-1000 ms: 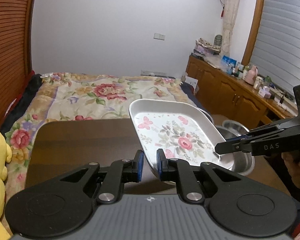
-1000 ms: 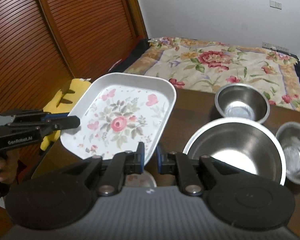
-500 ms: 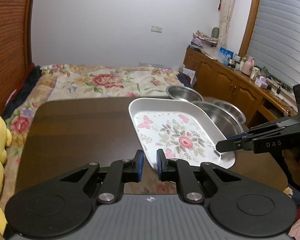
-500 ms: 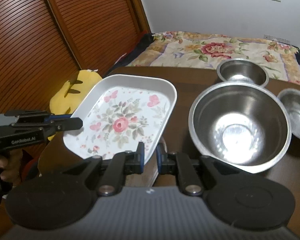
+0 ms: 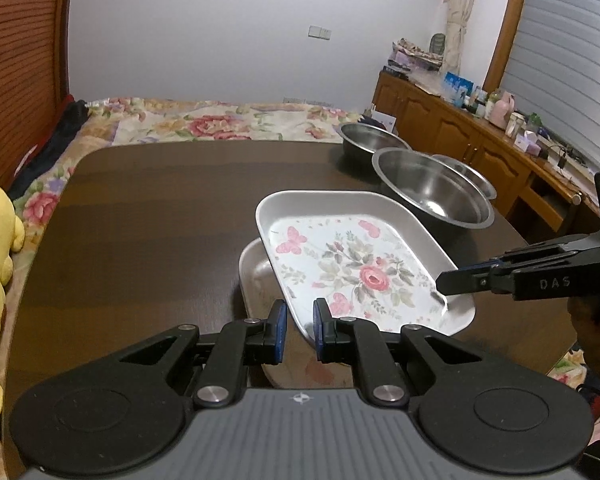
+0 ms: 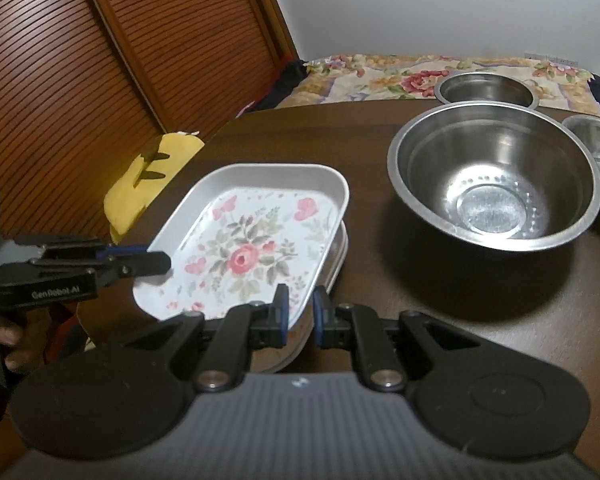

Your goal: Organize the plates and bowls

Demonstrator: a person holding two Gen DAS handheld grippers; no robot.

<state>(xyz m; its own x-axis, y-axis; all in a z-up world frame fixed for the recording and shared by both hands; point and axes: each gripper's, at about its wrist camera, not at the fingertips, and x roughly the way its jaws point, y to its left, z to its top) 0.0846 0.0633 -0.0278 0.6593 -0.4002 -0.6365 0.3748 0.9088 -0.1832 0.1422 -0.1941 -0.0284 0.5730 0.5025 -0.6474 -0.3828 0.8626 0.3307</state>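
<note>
The floral plate, a rounded-rectangle metal tray with a pink rose and butterflies printed inside, sits tilted above a second plain plate of like shape that lies on the dark table; only the lower plate's left edge shows (whether the two touch cannot be told). To the right stands the large steel bowl, upright and empty, with rings of small holes around its base. Behind it rests a medium steel bowl near the table's far edge, and a small steel bowl sits just beside the large one's right rim
</note>
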